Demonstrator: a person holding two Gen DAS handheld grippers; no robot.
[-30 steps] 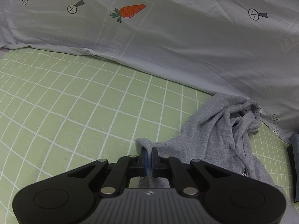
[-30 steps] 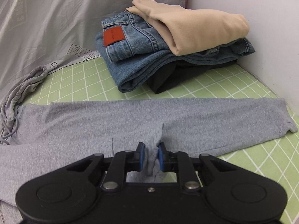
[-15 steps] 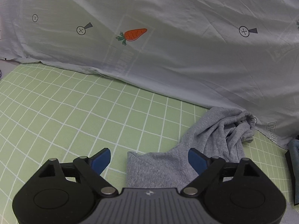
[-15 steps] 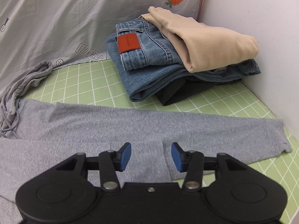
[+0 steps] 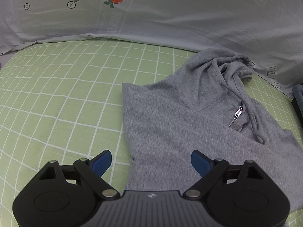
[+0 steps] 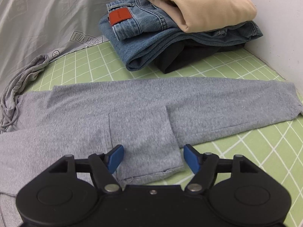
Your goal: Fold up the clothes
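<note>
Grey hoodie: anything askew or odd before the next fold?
The grey hoodie lies mostly flat, but its hood is bunched and crumpled against the pale quilt, the drawstring trailing loose. One sleeve sticks out sideways, unfolded. Both grippers open, holding nothing.

The grey bedsheet (image 6: 37, 19) carries a boxed print reading "LOOK HERE" (image 6: 85, 37) (upside down in the right wrist view). The red patch (image 6: 120, 16) on the folded jeans (image 6: 144, 37) bears lettering too small to read.
</note>
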